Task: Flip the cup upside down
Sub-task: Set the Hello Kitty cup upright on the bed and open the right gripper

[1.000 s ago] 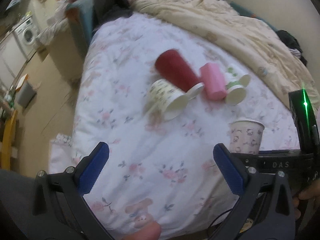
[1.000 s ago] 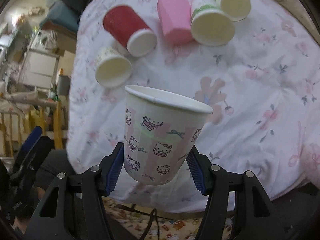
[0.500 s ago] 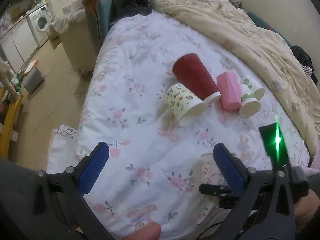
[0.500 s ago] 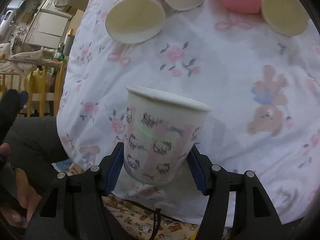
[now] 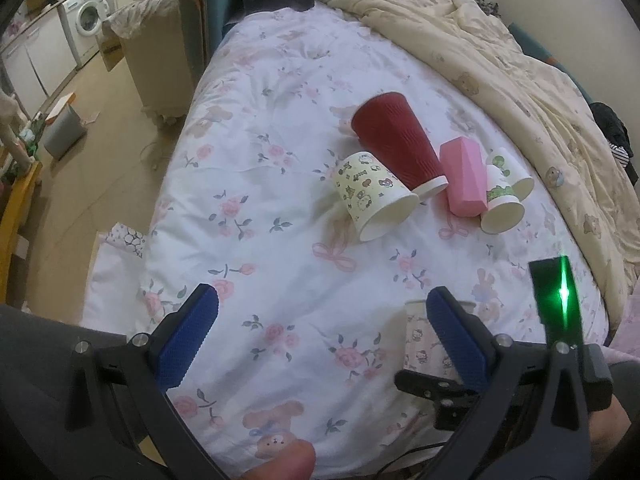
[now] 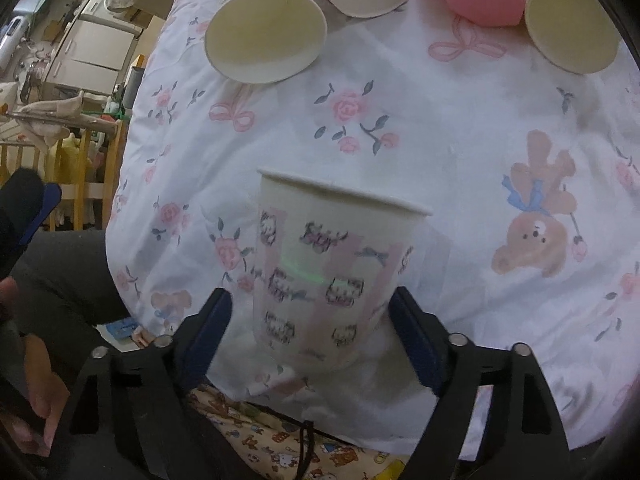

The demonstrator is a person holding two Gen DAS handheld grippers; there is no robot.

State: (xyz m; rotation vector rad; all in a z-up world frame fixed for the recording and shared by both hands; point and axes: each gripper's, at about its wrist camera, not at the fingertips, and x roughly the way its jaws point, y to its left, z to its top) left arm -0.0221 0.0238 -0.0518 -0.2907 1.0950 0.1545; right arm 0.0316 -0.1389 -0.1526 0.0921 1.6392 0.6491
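Note:
A Hello Kitty paper cup (image 6: 328, 276) stands upright on the floral bedsheet (image 6: 440, 132), between the fingers of my right gripper (image 6: 308, 332). The jaws stand a little apart from the cup's sides, so the gripper is open. In the left wrist view the same cup (image 5: 424, 344) shows partly behind my left gripper's right finger. My left gripper (image 5: 320, 332) is open and empty, hovering over the sheet near the bed's front edge.
Several cups lie on their sides farther back: a cream patterned cup (image 5: 374, 196), a red ribbed cup (image 5: 396, 144), a pink faceted cup (image 5: 464, 176), two green-printed white cups (image 5: 502, 196). A beige duvet (image 5: 500, 64) lies bunched at the right. The floor drops off at the left.
The right gripper has lowered the Hello Kitty cup onto the sheet near the front edge and its jaws have opened off it. The left gripper has stayed open.

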